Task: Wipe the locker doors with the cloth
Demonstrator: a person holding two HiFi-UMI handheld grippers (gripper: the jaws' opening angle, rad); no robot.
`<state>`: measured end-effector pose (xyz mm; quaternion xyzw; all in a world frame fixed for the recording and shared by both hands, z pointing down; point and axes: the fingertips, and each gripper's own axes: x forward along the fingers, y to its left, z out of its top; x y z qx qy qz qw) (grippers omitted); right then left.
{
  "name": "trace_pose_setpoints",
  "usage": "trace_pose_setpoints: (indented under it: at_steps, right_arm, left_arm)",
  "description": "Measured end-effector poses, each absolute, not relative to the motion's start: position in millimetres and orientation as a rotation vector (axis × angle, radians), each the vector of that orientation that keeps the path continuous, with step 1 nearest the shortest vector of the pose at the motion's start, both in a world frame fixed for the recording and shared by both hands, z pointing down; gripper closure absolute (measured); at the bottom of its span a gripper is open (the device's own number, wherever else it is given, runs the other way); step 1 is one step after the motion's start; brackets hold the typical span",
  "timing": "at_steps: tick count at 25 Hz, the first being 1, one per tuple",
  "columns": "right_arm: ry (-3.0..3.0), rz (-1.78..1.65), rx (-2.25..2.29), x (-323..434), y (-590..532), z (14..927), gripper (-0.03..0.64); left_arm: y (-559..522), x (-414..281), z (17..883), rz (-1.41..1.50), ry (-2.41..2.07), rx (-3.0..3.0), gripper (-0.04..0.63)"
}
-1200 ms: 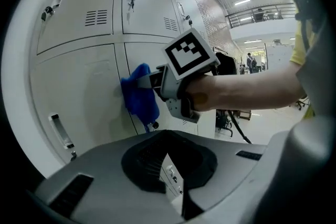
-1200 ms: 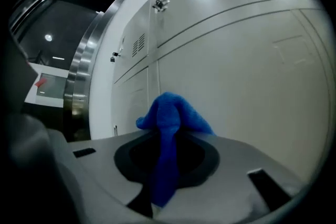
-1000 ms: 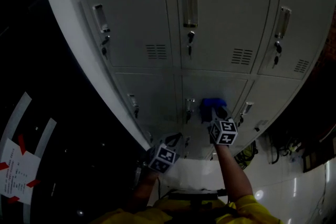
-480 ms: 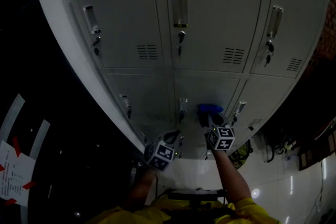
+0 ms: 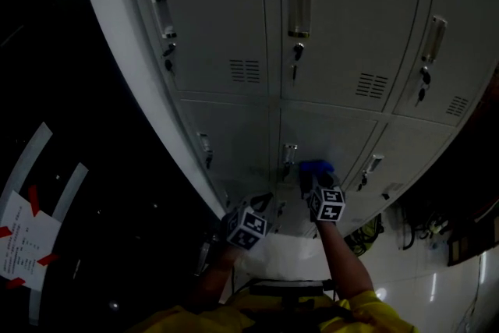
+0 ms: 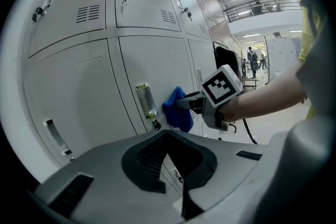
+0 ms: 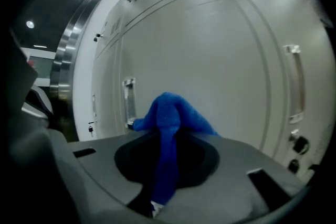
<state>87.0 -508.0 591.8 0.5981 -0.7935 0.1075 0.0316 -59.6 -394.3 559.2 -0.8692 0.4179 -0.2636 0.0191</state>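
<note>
A bank of grey locker doors (image 5: 327, 132) fills the head view. My right gripper (image 5: 313, 182) is shut on a blue cloth (image 5: 316, 167) and presses it against the lower middle door, just right of that door's handle (image 5: 289, 154). In the right gripper view the cloth (image 7: 170, 113) bunches out of the right gripper (image 7: 167, 139) against the door. From the left gripper view the cloth (image 6: 177, 110) and right gripper (image 6: 191, 105) show beside the handle (image 6: 145, 100). My left gripper (image 6: 173, 139) hangs lower left, shut and holding nothing, off the doors.
Dark floor lies left of the lockers, with white tape strips and a paper sheet with red marks (image 5: 23, 242). A yellow-and-black object (image 5: 366, 234) and cables sit at the lockers' right foot. Keys hang in the upper doors' locks (image 5: 296, 52). People stand far off (image 6: 254, 60).
The head view has swung, so the lockers sit further right in frame. The cloth lies a little closer to the door handle than half a second ago. The left gripper holds its place.
</note>
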Motion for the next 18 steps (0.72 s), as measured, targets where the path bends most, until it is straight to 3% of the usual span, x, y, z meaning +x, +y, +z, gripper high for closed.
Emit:
trace_pose_setpoints:
  at_steps: [4, 9, 12, 18]
  right_arm:
    - [-2.269, 0.339, 2.114, 198.5, -491.3, 587.1, 0.551]
    - [-2.255, 0.381, 2.125, 213.1, -490.0, 589.7, 0.551]
    - [-2.340, 0.382, 2.030, 179.5, -487.4, 591.6, 0.551]
    - [-2.441, 0.392, 1.639, 22.5, -506.0, 652.7, 0.549]
  left_arm:
    - [-405.7, -46.8, 562.7, -0.786, 1.235, -2.698, 0.594]
    - [-418.7, -32.3, 564.0, -0.811, 1.215, -2.714, 0.594]
    - [-419.4, -24.5, 557.6, -0.787, 1.205, -2.713, 0.594]
    - [-409.2, -35.4, 555.0, -0.763, 1.239, -2.685, 0.594]
